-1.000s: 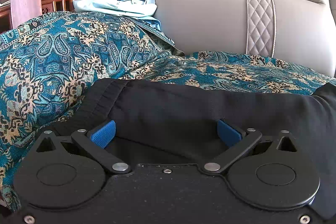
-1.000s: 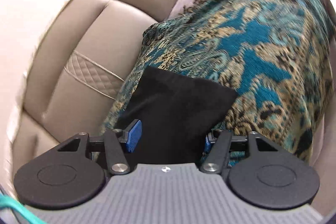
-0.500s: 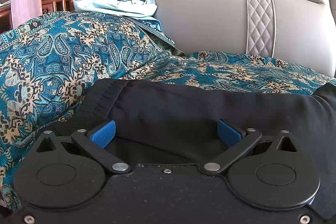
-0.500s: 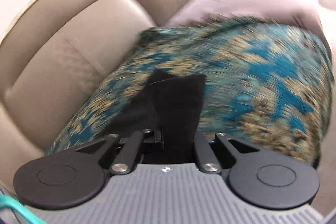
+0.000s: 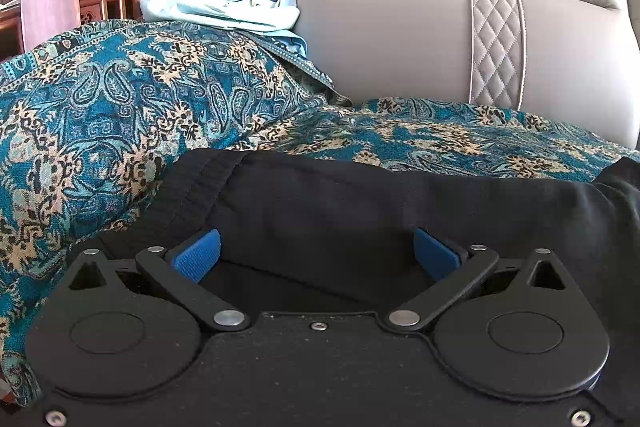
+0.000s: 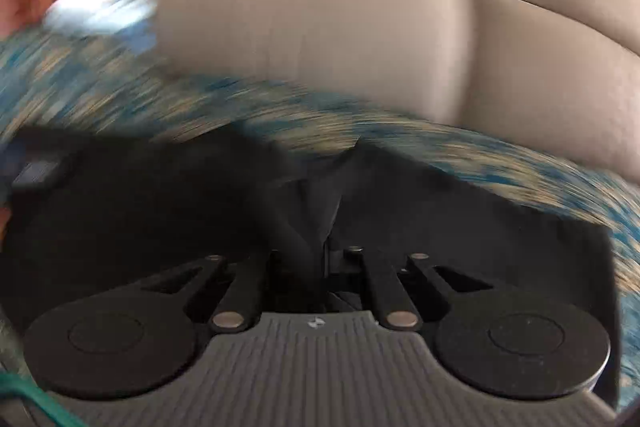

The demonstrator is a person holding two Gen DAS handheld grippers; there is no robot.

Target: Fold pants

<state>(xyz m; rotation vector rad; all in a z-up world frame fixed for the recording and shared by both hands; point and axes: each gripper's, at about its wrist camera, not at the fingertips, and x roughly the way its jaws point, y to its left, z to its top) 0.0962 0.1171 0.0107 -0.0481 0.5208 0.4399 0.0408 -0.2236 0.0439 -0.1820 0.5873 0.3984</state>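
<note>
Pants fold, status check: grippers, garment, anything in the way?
Left gripper open, over the pants' waistband end. Right gripper shut on black fabric. Nothing on the pants; light blue clothes lie clear behind.

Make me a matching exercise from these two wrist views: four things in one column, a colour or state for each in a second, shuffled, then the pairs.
1 pants
2 left gripper
3 right gripper
4 throw

A teal paisley
B open
C black
D shut on pants

Pairs: 1-C, 2-B, 3-D, 4-A
</note>
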